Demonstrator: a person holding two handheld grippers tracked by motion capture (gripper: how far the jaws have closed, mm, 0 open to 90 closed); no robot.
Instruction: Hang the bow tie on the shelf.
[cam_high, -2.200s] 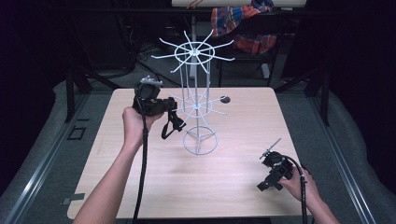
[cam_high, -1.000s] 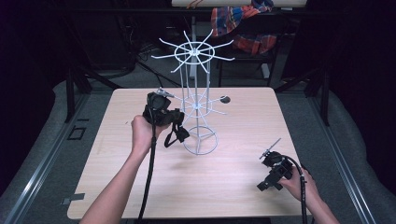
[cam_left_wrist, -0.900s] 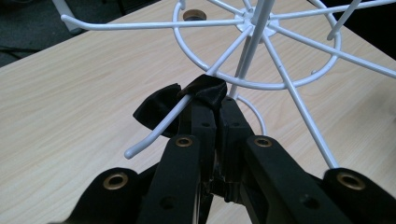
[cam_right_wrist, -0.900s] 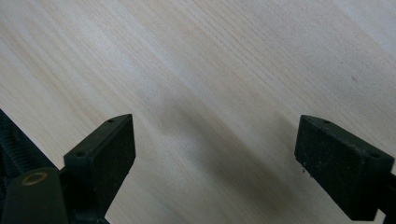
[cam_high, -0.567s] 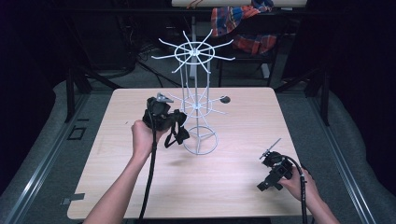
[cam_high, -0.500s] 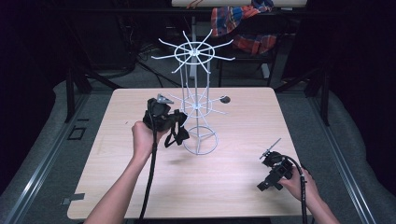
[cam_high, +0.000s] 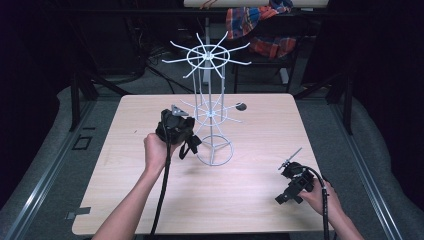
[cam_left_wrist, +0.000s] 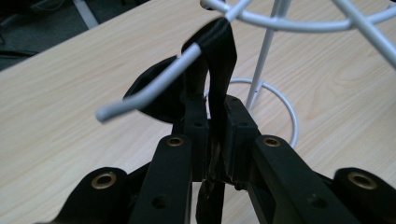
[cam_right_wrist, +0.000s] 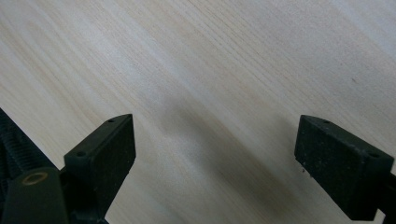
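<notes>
High view: left tool (cam_high: 176, 126) at the wire rack (cam_high: 210, 107), right tool (cam_high: 294, 181) low on the bench (cam_high: 260, 130).
Left forearm reaches up from the bottom edge, hand wrapped round the tool beside the rack's lower tier. Its jaws have just been opening slightly, yet in the left gripper view they pinch a black strap (cam_left_wrist: 218, 60) looped over a white hook (cam_left_wrist: 154, 84). Right hand rests near the bench's front right corner, its tool gaping wide over bare wood, holding nothing.
</notes>
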